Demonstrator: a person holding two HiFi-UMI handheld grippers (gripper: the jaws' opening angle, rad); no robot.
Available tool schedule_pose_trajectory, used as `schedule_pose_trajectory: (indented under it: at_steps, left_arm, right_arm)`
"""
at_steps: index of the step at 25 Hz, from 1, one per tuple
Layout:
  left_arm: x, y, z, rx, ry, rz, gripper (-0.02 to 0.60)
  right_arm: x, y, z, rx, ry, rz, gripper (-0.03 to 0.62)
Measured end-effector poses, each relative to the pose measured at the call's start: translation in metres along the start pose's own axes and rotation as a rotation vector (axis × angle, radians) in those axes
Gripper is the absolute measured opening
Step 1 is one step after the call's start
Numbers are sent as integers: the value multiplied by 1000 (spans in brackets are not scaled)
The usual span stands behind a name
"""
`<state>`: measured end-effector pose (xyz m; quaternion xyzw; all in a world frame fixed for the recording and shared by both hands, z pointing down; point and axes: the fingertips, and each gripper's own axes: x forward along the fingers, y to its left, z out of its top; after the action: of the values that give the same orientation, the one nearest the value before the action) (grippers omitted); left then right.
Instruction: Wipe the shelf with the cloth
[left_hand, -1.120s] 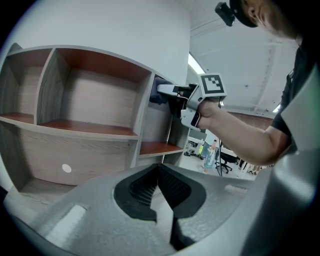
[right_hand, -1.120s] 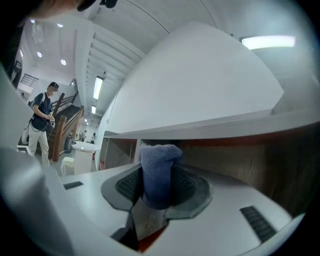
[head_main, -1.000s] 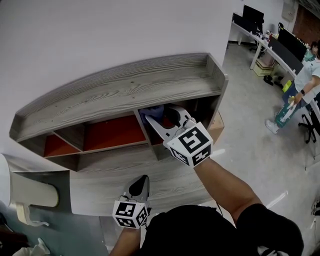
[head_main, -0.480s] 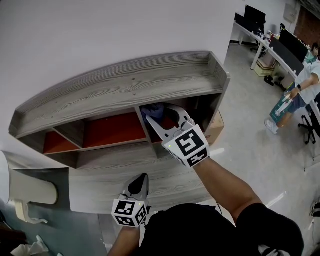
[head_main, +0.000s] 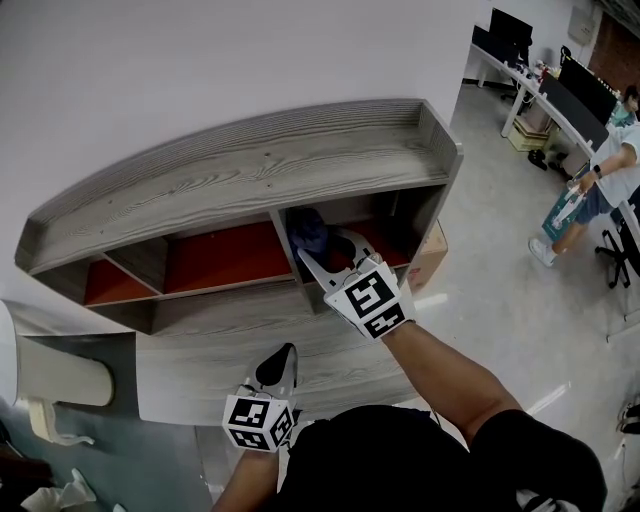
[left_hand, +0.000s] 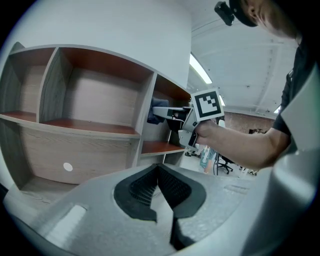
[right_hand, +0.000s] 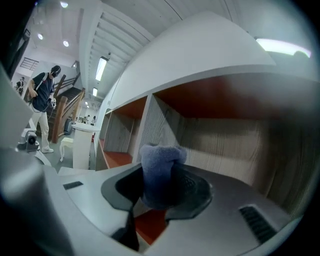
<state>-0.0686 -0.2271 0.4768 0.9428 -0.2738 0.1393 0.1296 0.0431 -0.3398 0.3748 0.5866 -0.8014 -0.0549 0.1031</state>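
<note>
Blue cloth (right_hand: 159, 172) is pinched in your right hand-held gripper (right_hand: 161, 194). The jaws are closed tight on it, and the bunched fabric stands up above the pads. You have that hand-held gripper reached into the right-hand compartment of the shelf (head_main: 250, 180), a grey wood-grain unit with orange-red inner boards set against a white wall. In the head view the cloth lies toward the left side of that compartment, just beside the upright divider and over the orange-red board. Whether it presses on the board cannot be told from any view.

Your left hand-held gripper (head_main: 285, 355) hangs low in front of the shelf, below the open compartments and well apart from the cloth. Its tips point toward the grey front panel. In the left gripper view its jaws meet tip to tip and nothing is held between them.

A person (head_main: 600, 185) stands on the floor well to the right of the shelf.
</note>
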Motion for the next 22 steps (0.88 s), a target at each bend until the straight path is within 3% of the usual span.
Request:
schedule_pose_trajectory:
  at_steps: [16,22]
  left_arm:
    - [3,2,-3,-1,9,-6,9]
    - [4,0,-5,1,12,-11,9]
  right_arm:
    - [14,13,-76,60,162,8,133]
    - [18,15,-97,12,230,-31,133]
